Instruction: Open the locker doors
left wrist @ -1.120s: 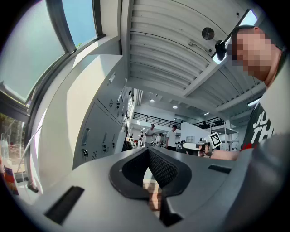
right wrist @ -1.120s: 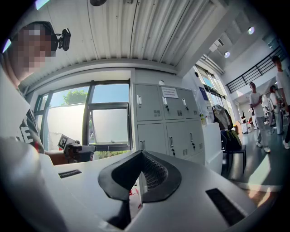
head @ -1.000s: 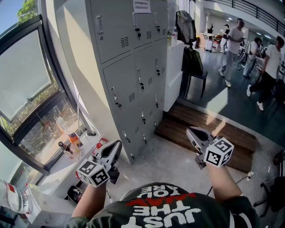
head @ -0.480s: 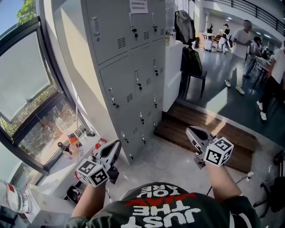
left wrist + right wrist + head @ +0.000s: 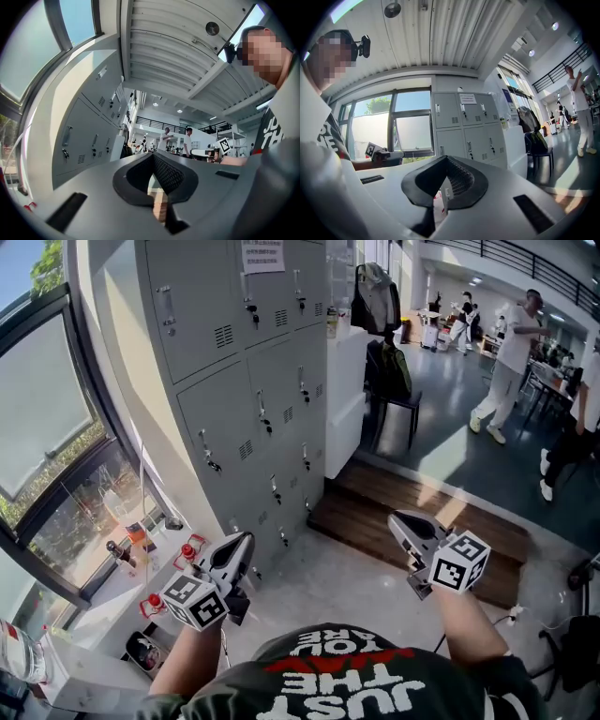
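Window-side grey lockers, doors shut; left gripper and right gripper closed, empty, well short of them; jaws should part before reaching a latch

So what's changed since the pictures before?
The whole head view has slid: the lockers now sit further left in the picture, and a person in white in the hall has walked on. Nothing was grabbed or let go. The left hand-held gripper and right hand-held gripper stay shut and empty; all lockers stay closed.
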The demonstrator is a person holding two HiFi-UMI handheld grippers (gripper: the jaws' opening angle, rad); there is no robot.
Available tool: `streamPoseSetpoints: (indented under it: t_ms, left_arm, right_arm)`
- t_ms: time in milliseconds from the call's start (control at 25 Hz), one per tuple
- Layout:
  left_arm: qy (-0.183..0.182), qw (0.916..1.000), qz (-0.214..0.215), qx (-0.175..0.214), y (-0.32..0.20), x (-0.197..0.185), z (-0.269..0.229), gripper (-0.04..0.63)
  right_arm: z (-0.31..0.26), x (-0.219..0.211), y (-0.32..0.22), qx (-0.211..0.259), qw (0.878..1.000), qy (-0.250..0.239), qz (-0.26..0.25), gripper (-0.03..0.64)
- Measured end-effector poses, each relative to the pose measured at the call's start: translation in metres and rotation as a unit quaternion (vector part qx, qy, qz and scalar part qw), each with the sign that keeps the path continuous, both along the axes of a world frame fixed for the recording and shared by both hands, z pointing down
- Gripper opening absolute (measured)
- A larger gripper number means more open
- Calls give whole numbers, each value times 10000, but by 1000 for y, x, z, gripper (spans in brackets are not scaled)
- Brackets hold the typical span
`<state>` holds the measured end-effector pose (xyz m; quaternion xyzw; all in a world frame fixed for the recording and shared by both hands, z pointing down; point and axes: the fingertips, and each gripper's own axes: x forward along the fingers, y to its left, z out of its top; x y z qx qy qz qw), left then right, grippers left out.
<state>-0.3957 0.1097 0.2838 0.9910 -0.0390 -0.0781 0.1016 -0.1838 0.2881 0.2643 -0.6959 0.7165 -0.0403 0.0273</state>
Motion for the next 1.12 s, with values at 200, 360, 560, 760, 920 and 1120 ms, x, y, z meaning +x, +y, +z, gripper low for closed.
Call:
streamPoseSetpoints:
  t_ms: [200,360,560,760,920,1120]
  left_arm:
    - [-39,9999,92,-75,34,43,3,5]
    - [-166,9996,122,-177,44,73,8,5]
    - [-266,9993,244,-17,35,104,14,5]
    - [-309,9988,351,-123,-5,142,23,5]
    - [-270,9980,551,-163,-61,186,34,5]
    - [-34,9962,849,-164,-162,257,37,5]
  right_arm:
    - [4,31,26,-86,9999,-3,-100,34]
    - [7,53,33,-76,9998,-29,-207,34]
    - [19,83,22,-86,9996,-204,-184,34]
    - [28,114,-16,-139,9994,-273,-129,34]
    - [35,149,-70,-178,9996,-202,-44,34]
    - [36,214,-170,-132,9995,-82,258,34]
